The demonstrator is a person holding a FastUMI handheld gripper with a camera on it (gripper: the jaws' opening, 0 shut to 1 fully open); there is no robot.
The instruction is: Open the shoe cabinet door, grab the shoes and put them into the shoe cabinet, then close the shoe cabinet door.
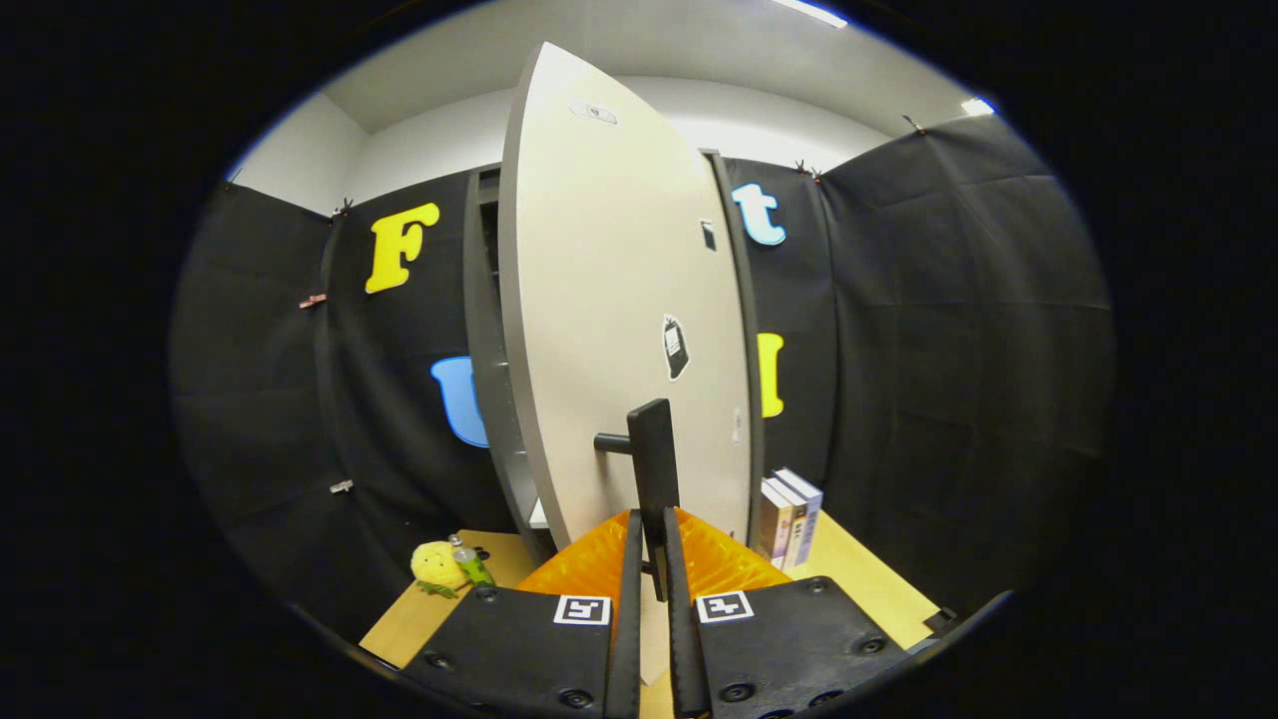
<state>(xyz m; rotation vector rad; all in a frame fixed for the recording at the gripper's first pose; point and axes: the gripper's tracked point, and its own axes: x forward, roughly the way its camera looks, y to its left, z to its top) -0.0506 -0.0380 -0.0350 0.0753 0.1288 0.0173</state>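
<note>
The shoe cabinet (486, 350) is a tall grey frame standing on the table against the booth wall. Its pale door (609, 300) is swung partly open towards me, so a dark gap into the cabinet shows along the door's left edge. A black bar handle (654, 444) stands upright on the door's lower part. My gripper (651, 524) is shut on the lower end of this handle, with both fingers (631, 599) pressed close on either side of it. The cabinet's inside is mostly hidden by the door.
Three upright books (791, 519) stand just right of the door's lower corner. A yellow plush toy (436, 565) and a small green bottle (472, 567) lie on the wooden table (864, 589) left of the fingers. Black cloth walls close in on both sides.
</note>
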